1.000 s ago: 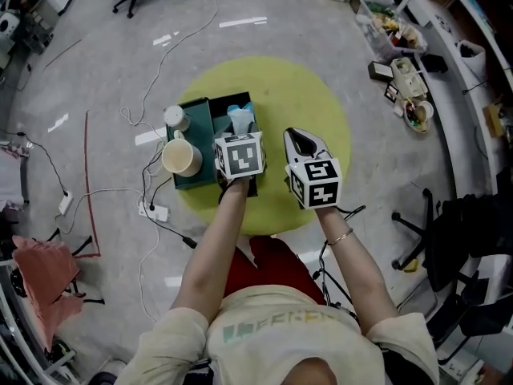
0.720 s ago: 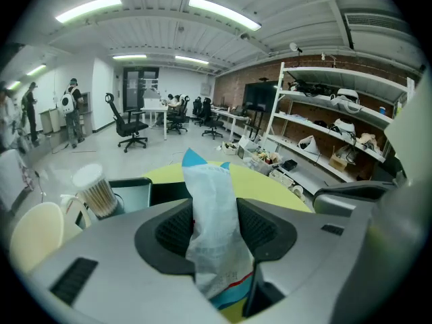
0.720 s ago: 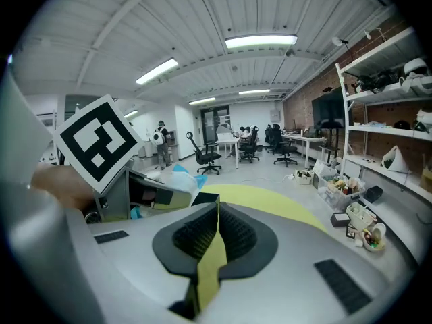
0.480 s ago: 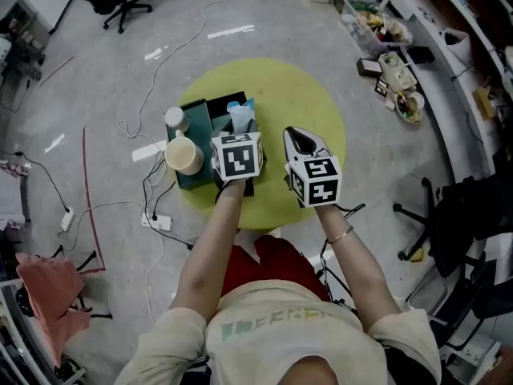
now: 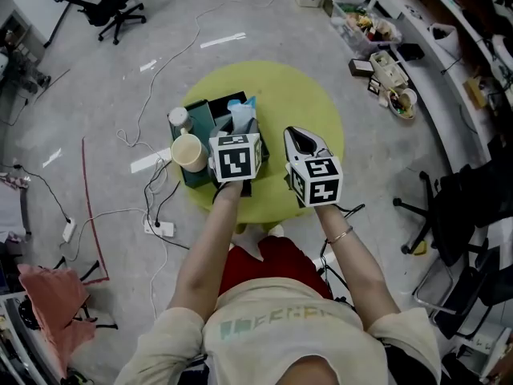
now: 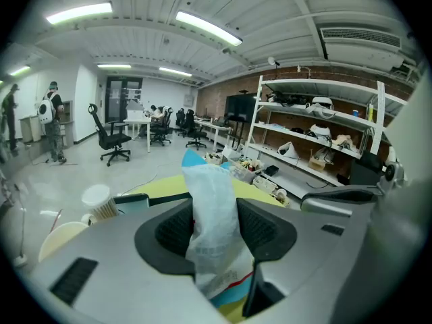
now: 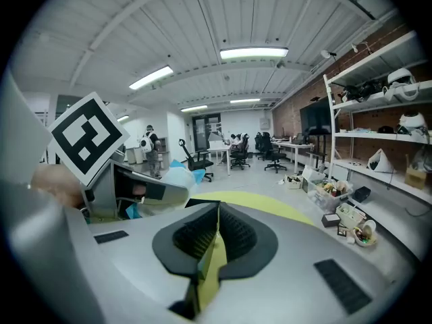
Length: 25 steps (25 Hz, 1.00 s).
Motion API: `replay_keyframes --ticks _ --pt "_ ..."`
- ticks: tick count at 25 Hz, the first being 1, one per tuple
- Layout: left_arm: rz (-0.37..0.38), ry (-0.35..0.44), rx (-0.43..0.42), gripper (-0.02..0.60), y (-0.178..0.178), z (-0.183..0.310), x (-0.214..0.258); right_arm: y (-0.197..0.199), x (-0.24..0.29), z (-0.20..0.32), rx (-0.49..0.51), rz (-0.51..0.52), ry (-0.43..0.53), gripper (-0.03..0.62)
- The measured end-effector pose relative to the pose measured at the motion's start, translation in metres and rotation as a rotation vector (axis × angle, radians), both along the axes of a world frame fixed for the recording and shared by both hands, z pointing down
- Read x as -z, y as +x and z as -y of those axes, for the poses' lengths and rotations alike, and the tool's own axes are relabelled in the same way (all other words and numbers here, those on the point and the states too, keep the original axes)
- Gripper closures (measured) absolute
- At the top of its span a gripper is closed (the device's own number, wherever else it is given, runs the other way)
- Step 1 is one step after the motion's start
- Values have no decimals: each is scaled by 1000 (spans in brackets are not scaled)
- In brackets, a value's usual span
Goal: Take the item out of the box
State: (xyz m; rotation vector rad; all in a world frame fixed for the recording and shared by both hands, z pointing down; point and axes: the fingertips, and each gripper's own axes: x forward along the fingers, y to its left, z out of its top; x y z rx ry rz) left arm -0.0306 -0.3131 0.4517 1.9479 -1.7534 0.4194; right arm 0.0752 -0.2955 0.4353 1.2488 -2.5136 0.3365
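In the head view, the left gripper (image 5: 239, 135) reaches over the dark green box (image 5: 202, 131) on the round yellow-green table (image 5: 296, 95). A white-and-blue plastic packet (image 5: 240, 117) pokes out just ahead of its marker cube. The cube covers the jaws and the packet's lower end, so this view cannot say whether the packet has cleared the box rim. To that gripper's left, a paper cup (image 5: 189, 152) and a white lidded cup (image 5: 179, 117) sit in the box. The right gripper (image 5: 298, 137) hangs just to the right of the left one, over bare table, apparently standing by.

In the left gripper view, the jaws stand wide, yet their ribbed pads press on the packet from both sides. It is pinched around its middle, its top standing past the fingertips and its printed lower end crumpled toward the camera (probably a soft, light pouch, hence the mid-body pinch). The print is too creased to read.

In the right gripper view, the right gripper's jaws are closed together on nothing, with only a sliver of table showing between them. To its left, the other gripper's cube blocks most of the box.
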Motion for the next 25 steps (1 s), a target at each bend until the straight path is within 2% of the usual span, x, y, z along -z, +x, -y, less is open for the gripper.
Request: replay_keyframes --ticks 10,20,25 --pt "-13 73 -48 379 -6 -39 31 -2 13 -26 -38 13 22 557" --pt "-38 124 -91 379 -30 -78 57 -10 28 -52 -67 12 44 557" --pt "-19 159 -105 379 -42 -97 64 -18 35 -64 -74 22 58 557"
